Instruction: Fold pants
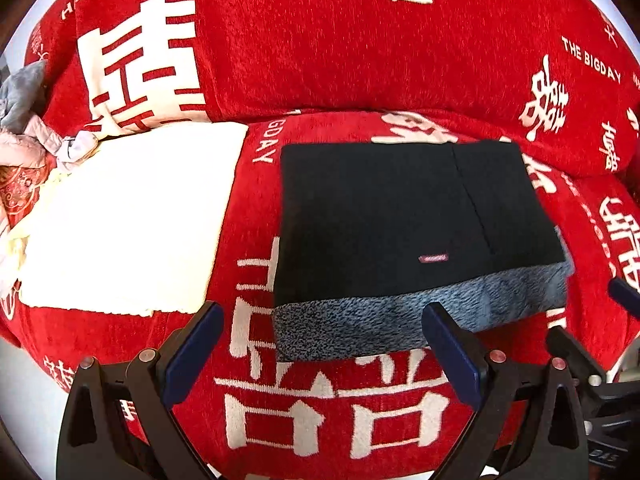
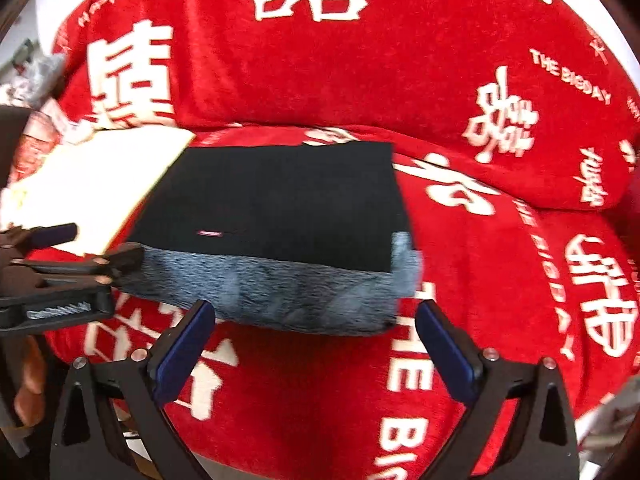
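The black pants (image 1: 400, 216) lie folded into a compact rectangle on the red sofa seat, with grey fleece lining (image 1: 400, 320) showing along the near edge. They also show in the right wrist view (image 2: 280, 208). My left gripper (image 1: 324, 344) is open and empty, just in front of the fold's near edge. My right gripper (image 2: 316, 340) is open and empty, also just short of the near edge. The left gripper appears from the side in the right wrist view (image 2: 72, 248), at the fold's left corner.
A red cover (image 1: 320, 48) with white characters drapes the sofa seat and back. A folded white cloth (image 1: 128, 220) lies left of the pants. Grey and pink clothes (image 1: 24, 120) are heaped at the far left. A hand (image 2: 28, 392) shows at the lower left.
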A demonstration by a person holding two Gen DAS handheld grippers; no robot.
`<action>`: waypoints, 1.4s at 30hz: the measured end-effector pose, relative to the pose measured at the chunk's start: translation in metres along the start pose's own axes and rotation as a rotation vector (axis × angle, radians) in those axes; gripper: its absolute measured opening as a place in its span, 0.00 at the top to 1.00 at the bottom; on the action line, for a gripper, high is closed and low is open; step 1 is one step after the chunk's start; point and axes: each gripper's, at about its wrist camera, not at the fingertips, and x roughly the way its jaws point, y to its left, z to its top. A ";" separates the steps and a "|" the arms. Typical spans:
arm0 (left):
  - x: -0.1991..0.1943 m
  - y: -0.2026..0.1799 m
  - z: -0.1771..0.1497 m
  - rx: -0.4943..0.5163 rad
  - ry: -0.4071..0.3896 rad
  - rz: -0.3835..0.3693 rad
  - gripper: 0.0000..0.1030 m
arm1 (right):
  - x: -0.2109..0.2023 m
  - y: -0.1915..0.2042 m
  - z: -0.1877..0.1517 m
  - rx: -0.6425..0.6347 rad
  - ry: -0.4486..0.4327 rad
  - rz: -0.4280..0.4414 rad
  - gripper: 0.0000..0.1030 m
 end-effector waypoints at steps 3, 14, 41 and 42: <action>-0.009 -0.003 0.001 0.008 -0.014 0.015 0.03 | 0.002 -0.002 0.005 0.014 0.028 -0.020 0.01; -0.017 -0.008 -0.011 -0.001 -0.021 -0.038 0.03 | 0.001 -0.011 0.007 0.084 0.064 -0.034 0.01; -0.025 -0.015 -0.019 0.005 -0.037 -0.019 0.03 | 0.008 -0.006 0.006 0.066 0.087 -0.045 0.01; -0.025 -0.015 -0.019 0.005 -0.036 -0.019 0.03 | 0.008 -0.005 0.005 0.067 0.088 -0.045 0.01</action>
